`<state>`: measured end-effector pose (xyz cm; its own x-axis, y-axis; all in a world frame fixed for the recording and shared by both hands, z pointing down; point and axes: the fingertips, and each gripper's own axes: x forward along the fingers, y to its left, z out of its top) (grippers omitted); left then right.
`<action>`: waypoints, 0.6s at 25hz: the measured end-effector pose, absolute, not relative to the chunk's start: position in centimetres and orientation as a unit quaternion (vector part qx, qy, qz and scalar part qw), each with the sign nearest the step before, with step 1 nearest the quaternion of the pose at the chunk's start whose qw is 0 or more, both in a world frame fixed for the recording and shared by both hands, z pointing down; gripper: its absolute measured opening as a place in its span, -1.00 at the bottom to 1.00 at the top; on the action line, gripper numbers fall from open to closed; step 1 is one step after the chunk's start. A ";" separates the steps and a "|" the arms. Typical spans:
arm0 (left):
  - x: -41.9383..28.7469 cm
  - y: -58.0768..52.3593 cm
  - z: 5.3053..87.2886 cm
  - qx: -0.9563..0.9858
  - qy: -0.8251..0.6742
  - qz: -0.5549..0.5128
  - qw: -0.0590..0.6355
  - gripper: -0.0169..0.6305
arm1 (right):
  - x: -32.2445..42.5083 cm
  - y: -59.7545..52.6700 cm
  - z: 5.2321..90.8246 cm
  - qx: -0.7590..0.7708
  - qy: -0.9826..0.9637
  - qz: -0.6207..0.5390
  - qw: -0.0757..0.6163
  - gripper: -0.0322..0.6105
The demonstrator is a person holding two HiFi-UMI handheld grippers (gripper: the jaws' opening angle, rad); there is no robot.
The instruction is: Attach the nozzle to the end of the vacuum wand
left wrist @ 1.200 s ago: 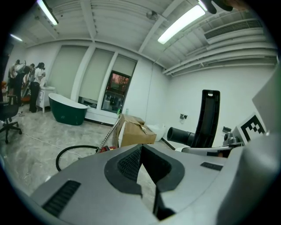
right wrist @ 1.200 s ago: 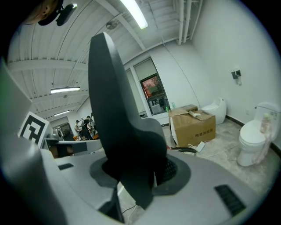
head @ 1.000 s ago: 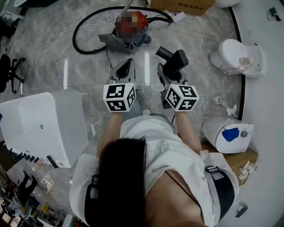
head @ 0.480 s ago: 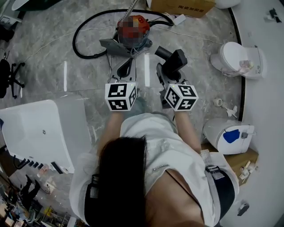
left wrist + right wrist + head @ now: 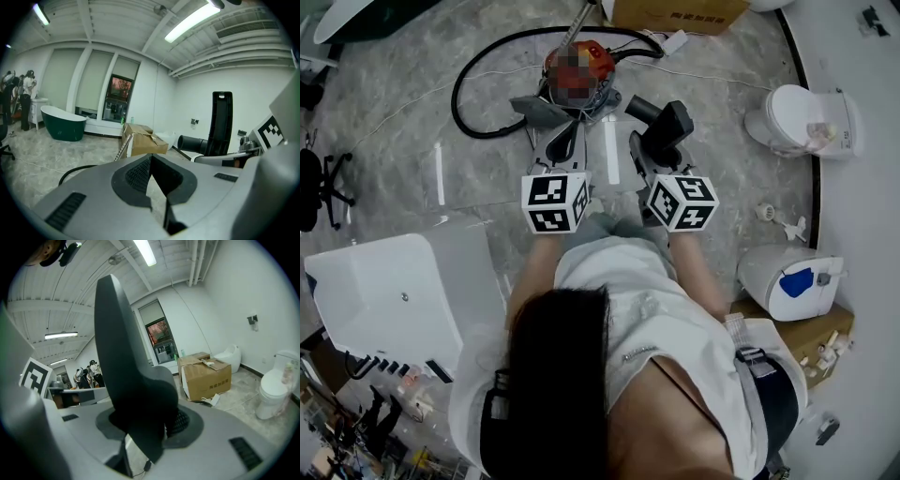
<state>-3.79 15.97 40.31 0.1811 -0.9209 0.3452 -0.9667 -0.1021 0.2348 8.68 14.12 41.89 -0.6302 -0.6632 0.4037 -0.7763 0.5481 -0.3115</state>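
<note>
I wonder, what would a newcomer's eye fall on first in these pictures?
The black nozzle clamped in the right gripper, at the centre of the head view. Just beyond it sits the red canister vacuum, its black hose looping off to the left. The left gripper, alongside, is shut and empty.

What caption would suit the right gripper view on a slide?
Right gripper shut on the black nozzle, with a cardboard box and a toilet beyond.
</note>
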 end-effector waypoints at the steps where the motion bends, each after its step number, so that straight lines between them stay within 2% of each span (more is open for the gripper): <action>1: -3.8 15.7 40.2 0.742 -0.636 0.057 0.204 -0.94 | 8.6 13.8 41.9 0.414 -0.871 0.237 0.118 -0.37; 15: -4.7 13.8 40.3 0.743 -0.635 0.059 0.201 -0.94 | 7.5 11.8 41.5 0.402 -0.878 0.238 0.109 -0.37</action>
